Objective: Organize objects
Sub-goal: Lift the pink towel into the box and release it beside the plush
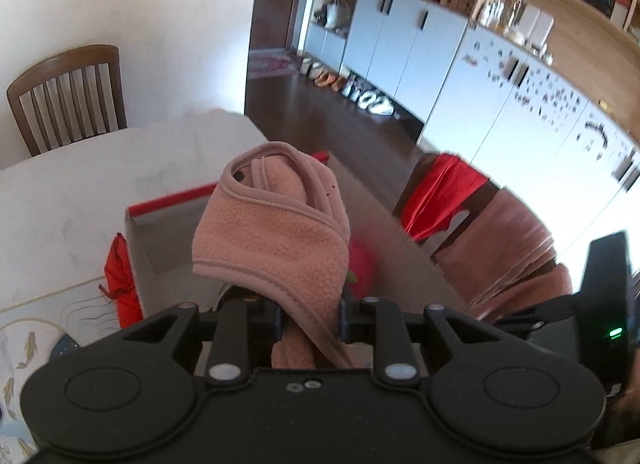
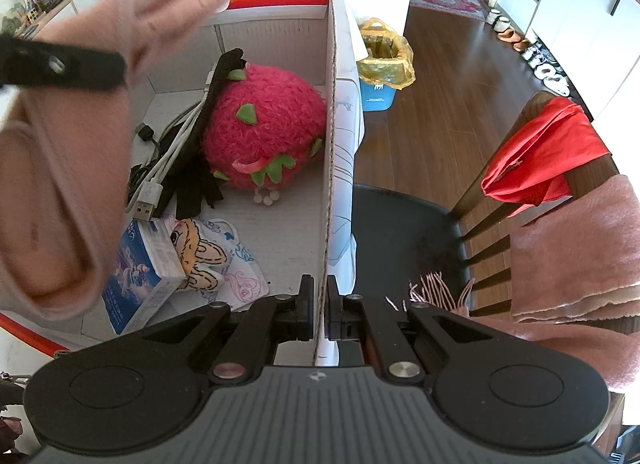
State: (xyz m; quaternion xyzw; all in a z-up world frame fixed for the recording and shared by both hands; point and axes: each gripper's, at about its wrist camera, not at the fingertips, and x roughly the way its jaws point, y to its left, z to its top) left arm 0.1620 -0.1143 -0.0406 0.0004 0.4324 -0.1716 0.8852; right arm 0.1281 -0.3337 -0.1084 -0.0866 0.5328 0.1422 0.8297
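My left gripper [image 1: 310, 318] is shut on a pink fleece cloth [image 1: 272, 236], which hangs folded over the open cardboard box [image 1: 168, 220]. In the right wrist view the same pink fleece cloth [image 2: 68, 168] blurs across the left, above the box. My right gripper [image 2: 318, 304] is shut on the box's right wall [image 2: 330, 144]. Inside the box lie a pink strawberry plush [image 2: 266, 124], white and black cables [image 2: 172, 152], a blue booklet [image 2: 136, 272] and a cartoon-print cloth [image 2: 216, 256].
The box sits on a white table [image 1: 80, 192] with a red folded item [image 1: 120, 280] beside it. A chair [image 2: 420, 232] with a red cloth [image 2: 548, 152] and pink scarf stands to the right. A lined bin [image 2: 380, 64] stands on the wooden floor. Another chair [image 1: 68, 100] is behind the table.
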